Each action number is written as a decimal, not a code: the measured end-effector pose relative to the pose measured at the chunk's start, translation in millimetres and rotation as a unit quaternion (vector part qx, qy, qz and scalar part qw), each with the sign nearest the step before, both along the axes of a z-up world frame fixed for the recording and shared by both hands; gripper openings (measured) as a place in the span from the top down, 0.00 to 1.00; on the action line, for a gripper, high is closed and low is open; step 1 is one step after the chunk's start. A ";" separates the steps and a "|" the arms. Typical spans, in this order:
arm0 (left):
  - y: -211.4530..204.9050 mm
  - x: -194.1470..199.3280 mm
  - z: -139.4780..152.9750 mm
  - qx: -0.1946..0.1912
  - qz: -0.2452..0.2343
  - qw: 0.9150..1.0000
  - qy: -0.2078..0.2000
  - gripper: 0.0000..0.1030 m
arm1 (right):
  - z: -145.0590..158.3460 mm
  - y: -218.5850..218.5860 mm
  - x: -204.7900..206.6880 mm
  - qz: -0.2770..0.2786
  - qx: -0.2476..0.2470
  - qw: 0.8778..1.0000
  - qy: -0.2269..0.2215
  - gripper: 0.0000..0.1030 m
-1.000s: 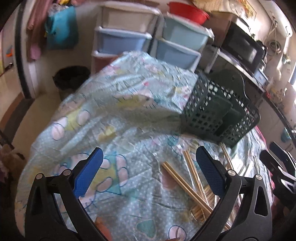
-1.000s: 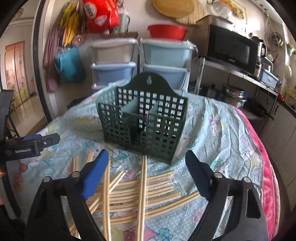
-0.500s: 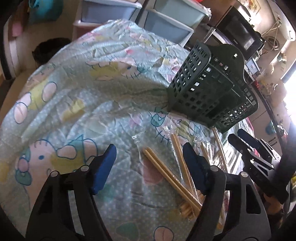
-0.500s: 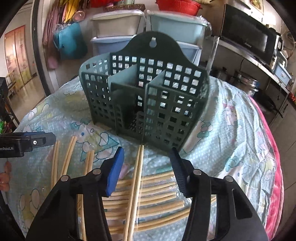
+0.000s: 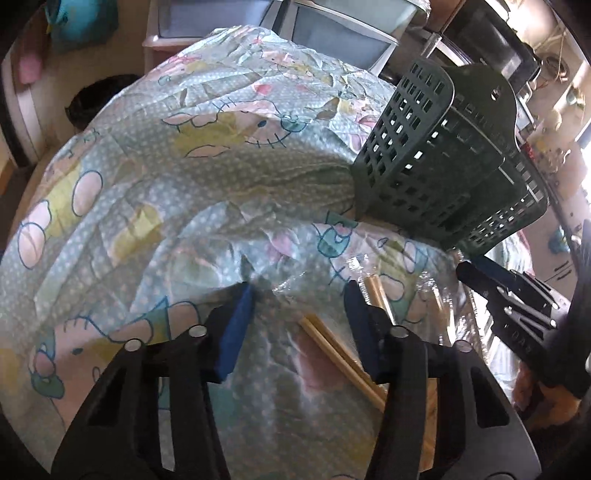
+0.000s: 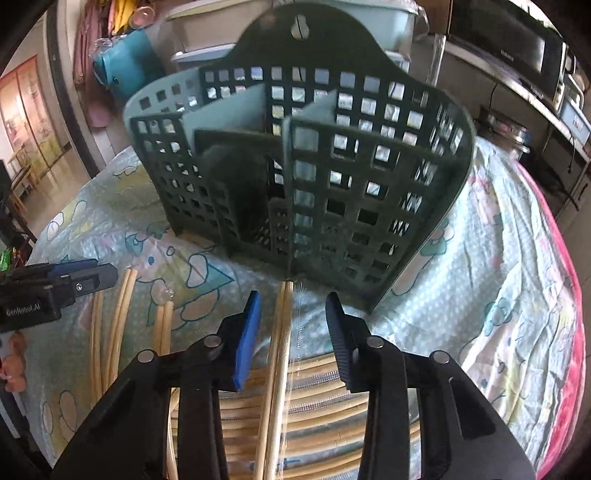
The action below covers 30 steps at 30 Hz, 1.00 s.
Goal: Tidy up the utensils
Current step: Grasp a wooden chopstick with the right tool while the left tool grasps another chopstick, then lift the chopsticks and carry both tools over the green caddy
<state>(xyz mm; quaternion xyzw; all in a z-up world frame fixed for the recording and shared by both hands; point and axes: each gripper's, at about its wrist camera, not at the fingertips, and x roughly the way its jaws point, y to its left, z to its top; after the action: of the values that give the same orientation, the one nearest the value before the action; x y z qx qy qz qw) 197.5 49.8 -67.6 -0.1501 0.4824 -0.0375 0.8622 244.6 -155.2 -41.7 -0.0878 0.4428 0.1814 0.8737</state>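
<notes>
A dark green slotted utensil holder [image 6: 306, 177] with dividers stands on the cartoon-print tablecloth; it also shows in the left wrist view [image 5: 443, 162]. Several wrapped pairs of wooden chopsticks lie in front of it. My right gripper [image 6: 293, 317] is open, its jaws on either side of one wrapped pair [image 6: 279, 354] that points at the holder. My left gripper [image 5: 299, 314] is open, low over the cloth, astride another wrapped pair [image 5: 332, 347]. The right gripper [image 5: 517, 299] shows at the right of the left wrist view.
More chopstick pairs [image 6: 110, 325] lie left of the right gripper, and a row lies crosswise under it [image 6: 321, 402]. Plastic drawer units [image 5: 332, 22] and a microwave [image 6: 517, 51] stand behind the table. The cloth is wrinkled [image 5: 184, 184].
Both grippers have moved forward and down toward the chopsticks and have narrowed their jaws. The holder now looms larger in both views.
</notes>
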 end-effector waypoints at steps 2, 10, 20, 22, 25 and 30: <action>0.8 -0.2 -1.1 0.008 0.001 1.000 -0.004 0.68 | -6.1 0.4 5.6 -0.004 0.011 1.000 0.020 0.70; 11.4 -6.2 -5.2 0.017 -0.014 0.999 -0.027 0.86 | -15.8 0.2 16.5 -0.017 0.022 0.999 0.044 0.82; 23.9 -7.9 -5.2 -0.019 -0.028 0.999 -0.038 0.96 | 0.7 -12.0 10.2 -0.010 0.060 0.997 0.052 0.95; 25.8 -8.6 -2.2 -0.030 -0.034 0.998 -0.039 0.97 | 9.8 -14.9 4.6 -0.003 0.068 0.997 0.046 0.95; 26.5 -12.4 9.4 -0.042 -0.042 0.997 -0.052 0.98 | 25.8 -21.1 -2.4 0.007 0.082 0.996 0.038 0.95; 24.9 -21.5 43.0 -0.064 -0.055 0.993 -0.088 0.98 | 59.0 -30.2 -18.5 0.025 0.095 0.995 0.004 0.95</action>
<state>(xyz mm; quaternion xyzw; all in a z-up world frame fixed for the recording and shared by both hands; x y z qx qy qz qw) 176.0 74.6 -24.6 -0.1739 0.4088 -0.1288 0.8866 226.1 -185.4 17.3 -0.0145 0.4250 0.2447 0.8714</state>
